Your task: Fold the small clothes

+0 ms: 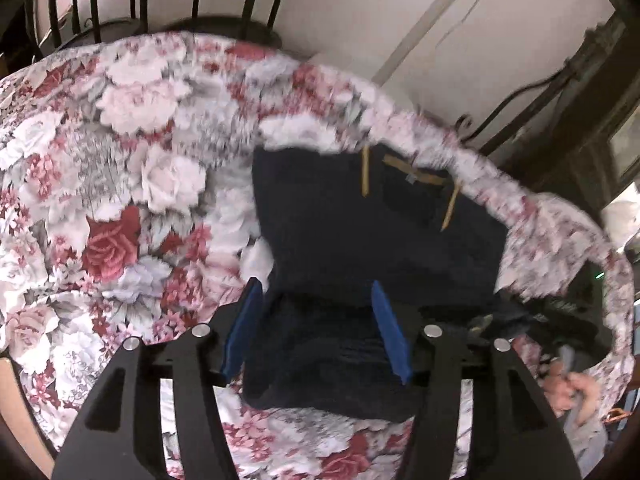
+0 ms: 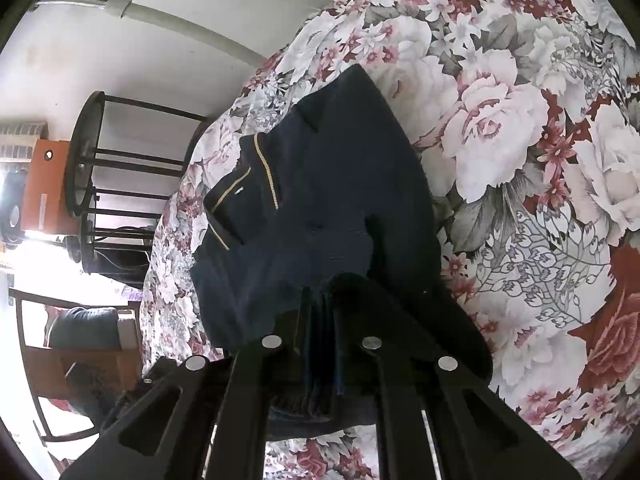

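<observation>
Navy shirt with gold trim lies near the edge of the flowered tablecloth. Left gripper stands released over it. Right gripper is clenched on the shirt's folded edge.

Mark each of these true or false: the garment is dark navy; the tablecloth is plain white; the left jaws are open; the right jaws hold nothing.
1. The garment is dark navy with tan trim. True.
2. The tablecloth is plain white. False: it has a red and pink floral print.
3. The left gripper has open jaws. True.
4. The right gripper holds nothing. False: its jaws are shut on bunched navy fabric.
</observation>
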Demonstrator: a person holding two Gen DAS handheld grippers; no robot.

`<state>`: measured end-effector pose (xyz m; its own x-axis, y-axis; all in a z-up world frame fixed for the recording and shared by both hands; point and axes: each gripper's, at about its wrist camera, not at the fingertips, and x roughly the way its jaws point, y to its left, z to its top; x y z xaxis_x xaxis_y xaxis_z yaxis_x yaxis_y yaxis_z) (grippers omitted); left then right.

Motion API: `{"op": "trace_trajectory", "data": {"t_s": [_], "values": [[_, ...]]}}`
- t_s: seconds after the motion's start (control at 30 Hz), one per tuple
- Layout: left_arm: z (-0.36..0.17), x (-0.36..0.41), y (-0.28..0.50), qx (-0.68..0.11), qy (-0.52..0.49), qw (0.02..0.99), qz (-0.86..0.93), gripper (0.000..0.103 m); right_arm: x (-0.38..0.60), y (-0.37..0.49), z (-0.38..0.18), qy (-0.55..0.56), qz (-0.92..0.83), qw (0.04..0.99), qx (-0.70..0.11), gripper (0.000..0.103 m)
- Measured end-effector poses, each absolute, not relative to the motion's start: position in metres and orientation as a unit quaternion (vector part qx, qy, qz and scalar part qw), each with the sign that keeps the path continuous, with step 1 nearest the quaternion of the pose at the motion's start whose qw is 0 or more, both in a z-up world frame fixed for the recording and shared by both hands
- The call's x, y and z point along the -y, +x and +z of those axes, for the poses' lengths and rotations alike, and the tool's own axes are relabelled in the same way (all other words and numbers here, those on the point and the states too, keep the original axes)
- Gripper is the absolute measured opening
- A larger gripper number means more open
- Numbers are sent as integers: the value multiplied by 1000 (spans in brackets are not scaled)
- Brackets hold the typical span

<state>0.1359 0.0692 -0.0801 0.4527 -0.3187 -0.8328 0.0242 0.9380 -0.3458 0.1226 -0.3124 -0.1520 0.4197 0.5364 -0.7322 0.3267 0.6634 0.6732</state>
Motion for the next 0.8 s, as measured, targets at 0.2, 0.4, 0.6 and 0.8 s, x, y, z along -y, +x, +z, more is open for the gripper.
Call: {"op": "trace_trajectory", "data": {"t_s": [0.2,0.4,0.6,0.8], "values": [[-72,-48,133,-485,-66,865,-108,85,315,123,-152,402,72,740,-535,10],[-102,-18,148,-490,63,865,-88,90,313,121,-149,393,75,744,-535,10],[-119,-16,169,-492,54,860,-120,90,310,121,-148,387,74,746,-537,10],[-123,7,166,-480,72,854,-188,90,306,127,-154,385,75,744,-540,10]]}}
